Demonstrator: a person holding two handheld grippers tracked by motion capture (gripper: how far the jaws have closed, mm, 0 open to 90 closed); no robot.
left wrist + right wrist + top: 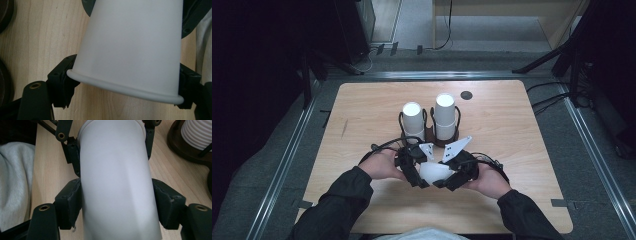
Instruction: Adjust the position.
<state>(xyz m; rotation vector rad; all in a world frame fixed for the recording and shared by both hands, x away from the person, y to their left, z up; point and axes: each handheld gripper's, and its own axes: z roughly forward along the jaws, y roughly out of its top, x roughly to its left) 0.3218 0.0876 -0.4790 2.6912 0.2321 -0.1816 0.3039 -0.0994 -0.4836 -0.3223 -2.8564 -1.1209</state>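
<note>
White paper cup [435, 171]: located at lower centre of the high view, lying on its side just above the wooden surface [362, 110], between the two tongs.

Left tongs [418, 172]: positioned at the cup's left in the high view. In the left gripper view, both black jaws sit against the cup [132, 47] at its rolled rim, one at lower left of the frame and one at lower right. The jaws are closed on the rim end and hold it.

Right tongs [447, 179]: positioned at the cup's right in the high view. In the right gripper view, the jaws flank the cup [117, 182] body, one at lower left and one at lower right, with the pads pressed against the wall. The wall shows a faint crease between them. The jaws are clamped on the cup body. The left tongs [110, 145] appear at the top of this frame, gripping the far end of the same cup.

Two stacks of white cups [430, 117] stand upside down in dark wire holders [430, 134] at centre of the high view, just above the held cup and apart from it.
</note>
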